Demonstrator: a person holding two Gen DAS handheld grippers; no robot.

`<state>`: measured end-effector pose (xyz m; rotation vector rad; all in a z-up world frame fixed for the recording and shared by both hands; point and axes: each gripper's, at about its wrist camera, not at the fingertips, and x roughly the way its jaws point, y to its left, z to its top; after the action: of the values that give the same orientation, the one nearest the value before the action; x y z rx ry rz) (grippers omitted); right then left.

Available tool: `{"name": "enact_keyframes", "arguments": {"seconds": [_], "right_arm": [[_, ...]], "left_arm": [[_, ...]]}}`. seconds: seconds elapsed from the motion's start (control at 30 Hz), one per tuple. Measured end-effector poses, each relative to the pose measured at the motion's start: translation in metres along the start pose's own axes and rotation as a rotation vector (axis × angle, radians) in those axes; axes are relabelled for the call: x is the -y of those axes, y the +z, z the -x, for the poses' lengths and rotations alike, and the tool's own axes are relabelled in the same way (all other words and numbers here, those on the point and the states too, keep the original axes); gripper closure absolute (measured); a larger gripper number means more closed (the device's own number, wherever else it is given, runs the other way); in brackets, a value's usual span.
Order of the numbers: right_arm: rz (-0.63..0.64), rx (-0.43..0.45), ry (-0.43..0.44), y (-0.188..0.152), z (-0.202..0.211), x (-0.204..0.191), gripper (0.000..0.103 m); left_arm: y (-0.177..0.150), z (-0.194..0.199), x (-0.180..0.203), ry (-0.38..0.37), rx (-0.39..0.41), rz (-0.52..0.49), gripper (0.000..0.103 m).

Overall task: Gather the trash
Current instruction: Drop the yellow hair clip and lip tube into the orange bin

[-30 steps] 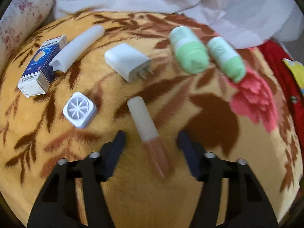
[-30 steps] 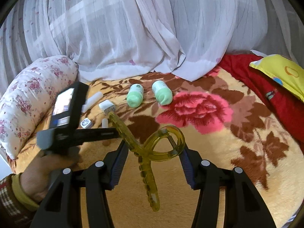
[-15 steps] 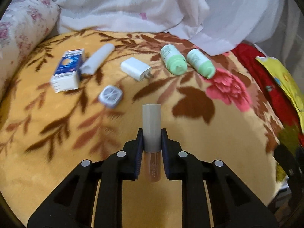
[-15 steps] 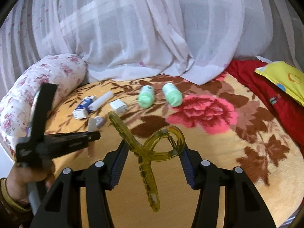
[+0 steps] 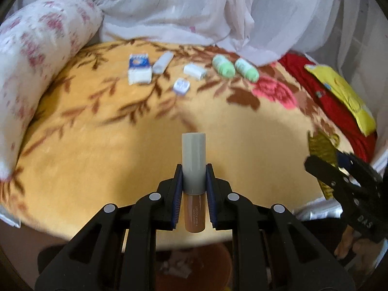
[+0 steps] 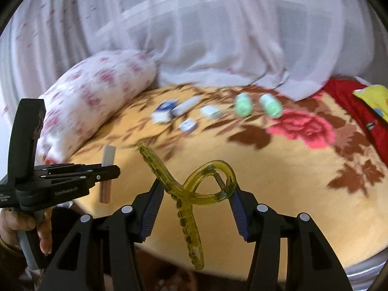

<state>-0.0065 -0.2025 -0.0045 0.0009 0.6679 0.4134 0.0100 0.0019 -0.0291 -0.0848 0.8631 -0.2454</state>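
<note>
1. Left gripper [image 5: 194, 194]: the jaws are clamped on a lipstick tube [image 5: 194, 169]. The blue pads press on the lower part of the grey cap, where it meets the brown body. The cap points forward past the fingertips; the brown body runs back between the fingers.
2. In the right wrist view the same lipstick tube [image 6: 108, 162] stands nearly upright in the left gripper [image 6: 106, 171], off the blanket, left of the right jaws.
3. Right gripper [image 6: 194, 194]: the jaws are part-way apart and grip a yellow translucent hair claw clip [image 6: 191, 191]. The right pad bears on the looped spring end; the left pad bears on one toothed arm. One arm rises ahead and left of the jaws; the other hangs down between the fingers.
4. A hand [image 6: 17, 223] holds the left gripper's handle at the lower left edge.
5. Blanket [image 5: 97, 157]: yellow with brown leaves and a pink flower, under and ahead of both jaws.
6. Well ahead of the left jaws, in a loose row on the blanket: a blue-and-white carton [image 5: 138, 68], a white tube [image 5: 163, 62], a white charger plug [image 5: 194, 71], a small square white piece [image 5: 181, 86] and two green bottles [image 5: 223, 66] lying side by side.
7. A floral pillow [image 5: 36, 72] lies far left of the left jaws; a white curtain [image 5: 169, 7] hangs behind the row.
</note>
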Motion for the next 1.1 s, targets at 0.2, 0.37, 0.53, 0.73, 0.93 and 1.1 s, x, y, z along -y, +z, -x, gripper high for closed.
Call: {"name": "enact_keyframes", "arguments": {"seconds": [0.2, 0.37, 0.53, 0.73, 0.93, 1.1], "right_arm": [[0.043, -0.118, 0.088, -0.048, -0.001, -0.045, 0.05], [0.052, -0.229, 0.13, -0.088, -0.009, -0.067, 0.05], [0.062, -0.305, 0.138, -0.11, -0.017, -0.08, 0.05], [0.113, -0.344, 0.118, -0.118, -0.022, -0.089, 0.029], [0.124, -0.255, 0.051, -0.108, -0.006, -0.082, 0.005], [0.102, -0.192, 0.001, -0.092, 0.003, -0.068, 0.005]], "left_arm": [[-0.06, 0.016, -0.012, -0.022, -0.096, 0.008, 0.085], [-0.095, 0.02, -0.024, -0.034, -0.166, 0.023, 0.085], [-0.118, 0.022, -0.033, -0.036, -0.21, 0.029, 0.085], [-0.132, 0.024, -0.034, -0.083, -0.258, 0.05, 0.075], [-0.116, 0.053, -0.036, 0.048, -0.095, 0.05, 0.016], [-0.101, 0.068, -0.034, 0.098, -0.006, 0.012, 0.013]]}}
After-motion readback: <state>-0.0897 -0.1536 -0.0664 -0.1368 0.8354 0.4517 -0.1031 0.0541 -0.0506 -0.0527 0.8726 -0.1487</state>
